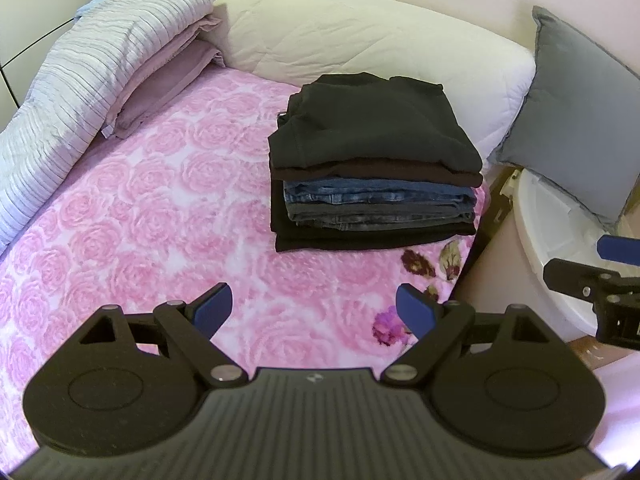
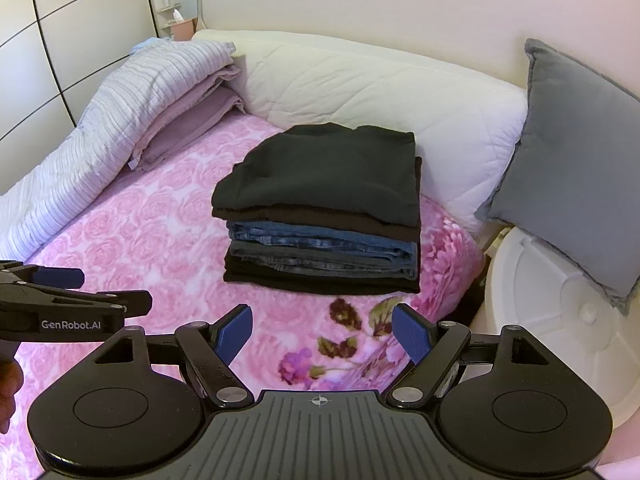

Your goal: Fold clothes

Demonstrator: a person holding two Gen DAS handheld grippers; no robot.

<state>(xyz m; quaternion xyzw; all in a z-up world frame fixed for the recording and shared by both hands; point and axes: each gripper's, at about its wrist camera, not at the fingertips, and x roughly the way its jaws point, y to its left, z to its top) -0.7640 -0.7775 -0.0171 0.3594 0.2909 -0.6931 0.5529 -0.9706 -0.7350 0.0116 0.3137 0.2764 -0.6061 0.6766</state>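
Folded clothes stack (image 1: 374, 160) on pink floral blanket (image 1: 160, 200), near white headboard cushion (image 1: 360, 40); folded edges facing the cameras, long axis across. Left gripper (image 1: 314, 312) and right gripper (image 2: 322, 334): spread wide, holding nothing.

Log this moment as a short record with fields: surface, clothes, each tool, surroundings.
surface: pink rose-patterned blanket covering the bed
clothes: neat stack of folded garments, black top layers over blue denim, black at the bottom
left tool: open, empty, above the blanket, short of the stack
right tool: open, empty, above the blanket, short of the stack
bedding: striped pale lilac quilt folded along the far left edge
pillows: white quilted bolster behind the stack; grey square cushion to the right
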